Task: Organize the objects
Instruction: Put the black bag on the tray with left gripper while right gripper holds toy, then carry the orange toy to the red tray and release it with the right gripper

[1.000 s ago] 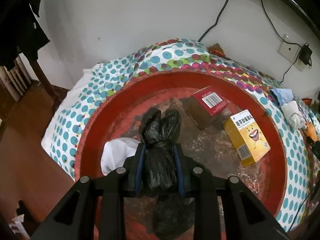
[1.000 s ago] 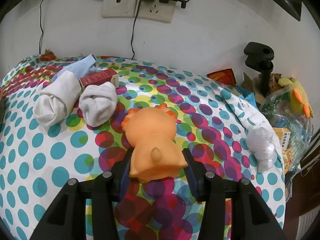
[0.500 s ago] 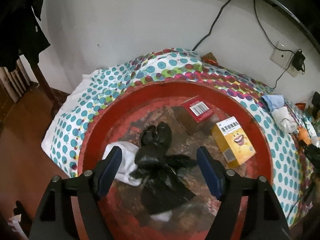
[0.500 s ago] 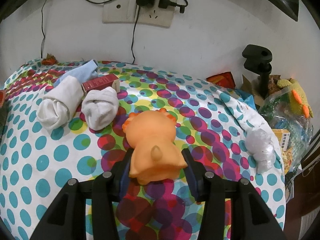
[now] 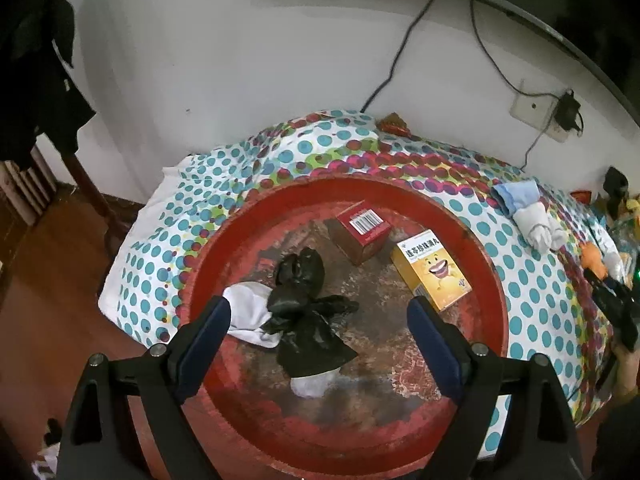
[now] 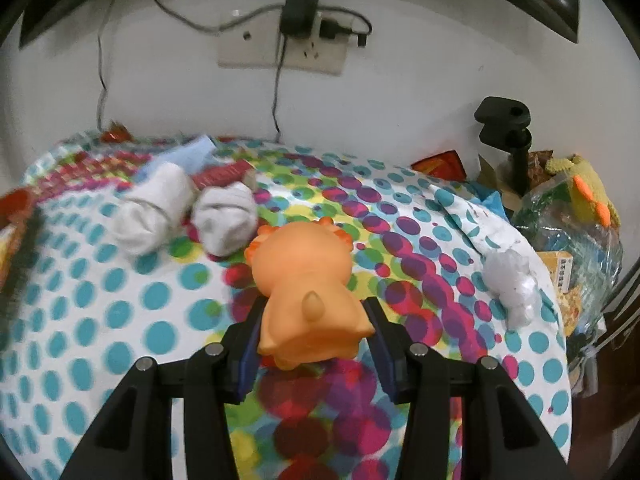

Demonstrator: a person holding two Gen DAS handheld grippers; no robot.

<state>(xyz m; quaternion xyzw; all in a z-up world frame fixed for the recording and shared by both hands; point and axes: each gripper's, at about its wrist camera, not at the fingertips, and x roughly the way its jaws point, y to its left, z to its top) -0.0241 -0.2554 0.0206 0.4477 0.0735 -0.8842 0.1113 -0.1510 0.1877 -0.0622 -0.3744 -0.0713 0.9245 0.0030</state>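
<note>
A wide red basin (image 5: pixel 496 292) sits on the dotted cloth. In it lie a black plastic bag (image 5: pixel 308 312), a white sock (image 5: pixel 250 312), a red box (image 5: pixel 362 232) and a yellow box (image 5: pixel 434 274). My left gripper (image 5: pixel 318 314) hangs above the black bag, its jaws opening wide with nothing pressed between them. My right gripper (image 6: pixel 312 316) is shut on an orange toy animal (image 6: pixel 306 284), held just over the dotted cloth (image 6: pixel 120 312). Two rolled white socks (image 6: pixel 228 218), a light blue cloth (image 6: pixel 192 156) and a red box (image 6: pixel 222 174) lie behind the toy.
A crumpled white bag (image 6: pixel 510 280) lies at the cloth's right edge. Beyond it are a clear bag of items (image 6: pixel 568 240), a yellow knitted toy (image 6: pixel 588 188) and a black clamp (image 6: pixel 508 128). A wall socket (image 6: pixel 280 48) with cables is behind. Wooden floor (image 5: pixel 48 280) lies left of the basin.
My left gripper let go of the black bag, which now lies in the basin, and rose with its jaws spread wide. The right gripper shifted slightly, still holding the orange toy.
</note>
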